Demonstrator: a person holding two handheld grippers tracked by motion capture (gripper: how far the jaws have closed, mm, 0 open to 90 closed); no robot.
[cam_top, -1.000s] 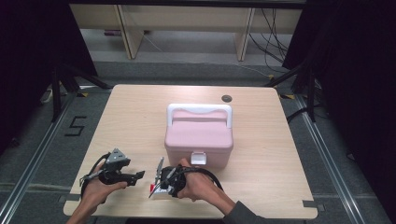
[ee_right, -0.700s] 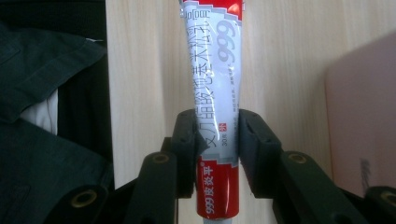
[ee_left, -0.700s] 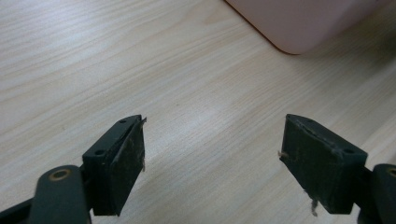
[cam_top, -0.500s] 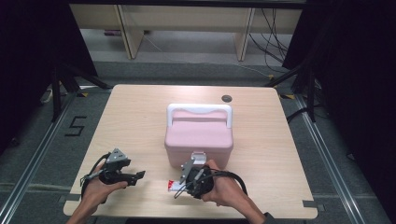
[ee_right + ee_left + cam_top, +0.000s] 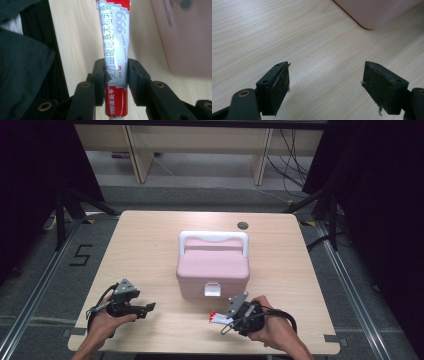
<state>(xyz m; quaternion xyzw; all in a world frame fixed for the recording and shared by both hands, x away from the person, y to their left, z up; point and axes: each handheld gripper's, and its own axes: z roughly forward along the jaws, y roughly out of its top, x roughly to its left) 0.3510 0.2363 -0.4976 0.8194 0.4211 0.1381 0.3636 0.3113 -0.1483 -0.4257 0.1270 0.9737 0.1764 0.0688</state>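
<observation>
My right gripper clamps red-and-white ointment tube | left gripper wide, empty | pink plastic latched case looks unopened; I judge stowing remains

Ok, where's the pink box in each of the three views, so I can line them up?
High view: the pink box sits mid-table, lid shut, white handle on top, white latch facing the person.
Left gripper view: one rounded corner of it at the top right, beyond the open gripper.
Right gripper view: its blurred side at the right, beside the held ointment tube.
Shared landmark: the wooden tabletop.
</observation>
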